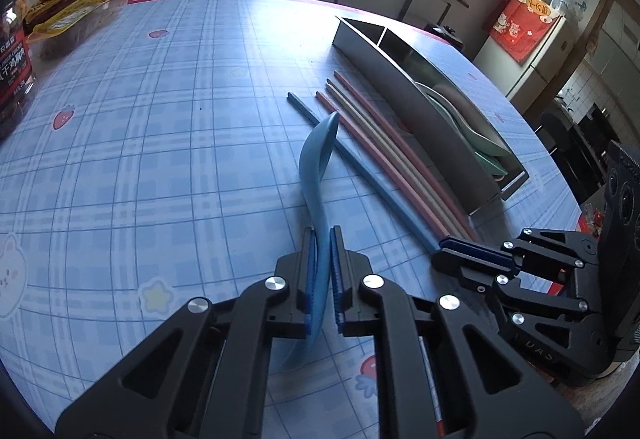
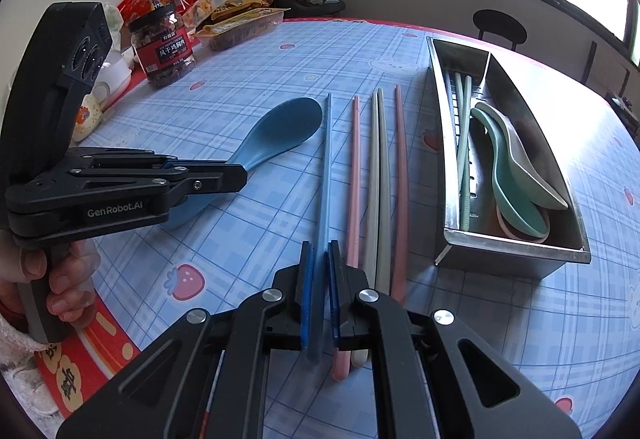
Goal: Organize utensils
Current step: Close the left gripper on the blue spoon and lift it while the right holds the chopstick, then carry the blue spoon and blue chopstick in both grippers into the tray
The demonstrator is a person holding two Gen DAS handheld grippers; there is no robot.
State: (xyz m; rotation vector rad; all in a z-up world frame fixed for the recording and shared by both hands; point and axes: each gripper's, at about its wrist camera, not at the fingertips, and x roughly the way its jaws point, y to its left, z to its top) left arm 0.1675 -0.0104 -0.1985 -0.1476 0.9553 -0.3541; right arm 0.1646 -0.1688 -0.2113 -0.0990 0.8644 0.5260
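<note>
A: Why is the left gripper (image 1: 322,271) clenched on the blue plastic spoon (image 1: 318,159)?

B: Its pads pinch the handle, so the bowl points ahead, ready, I judge, to be carried to the steel two-compartment organizer tray (image 2: 516,243). The spoon's bowl is near the table, just left of the loose chopsticks.

A: And the right gripper (image 2: 320,279)?

B: Clamped on the blue chopstick (image 2: 326,159), near its close end. That stick lies leftmost in the row on the checked blue tablecloth (image 2: 240,79).

A: What else lies around?

B: Two pink chopsticks (image 2: 354,179) and a grey-green pair (image 2: 378,179) beside it. The tray already holds green chopsticks (image 2: 464,143) in the narrow side and stacked spoons (image 2: 516,175) in the wide one. A snack jar (image 2: 166,47) stands well apart.

A: Any obstruction?

B: Likely the tray's near wall, and the two grippers crowding each other.
</note>
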